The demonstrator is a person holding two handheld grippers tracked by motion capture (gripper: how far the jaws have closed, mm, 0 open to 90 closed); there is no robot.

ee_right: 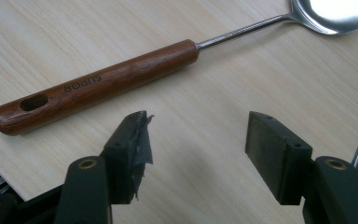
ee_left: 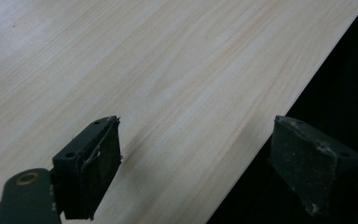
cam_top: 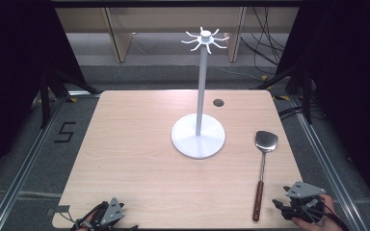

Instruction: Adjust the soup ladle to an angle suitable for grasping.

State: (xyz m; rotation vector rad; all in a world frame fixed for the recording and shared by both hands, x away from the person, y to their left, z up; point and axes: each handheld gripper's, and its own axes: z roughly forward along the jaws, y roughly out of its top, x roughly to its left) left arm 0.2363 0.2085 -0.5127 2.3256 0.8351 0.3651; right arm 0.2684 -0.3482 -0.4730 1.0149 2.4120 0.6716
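Note:
A metal spatula [cam_top: 265, 144] with a brown wooden handle [cam_top: 258, 199] lies on the right side of the wooden table [cam_top: 139, 144], blade toward the far side. In the right gripper view the handle [ee_right: 93, 86] lies just beyond my right gripper [ee_right: 198, 140], whose jaws are open over bare wood. From above, my right gripper [cam_top: 282, 208] sits at the front right corner, just right of the handle's end. A white stand [cam_top: 198, 137] with a tall pole and hooks on top [cam_top: 204, 39] stands mid-table. My left gripper [cam_top: 107, 217], [ee_left: 196, 156] is open at the front left edge.
A small dark round hole [cam_top: 218, 102] marks the table's far right part. Metal floor rails [cam_top: 24, 163] run along both sides of the table. Black curtains hang left and right, and cables [cam_top: 265, 43] lie on the floor behind.

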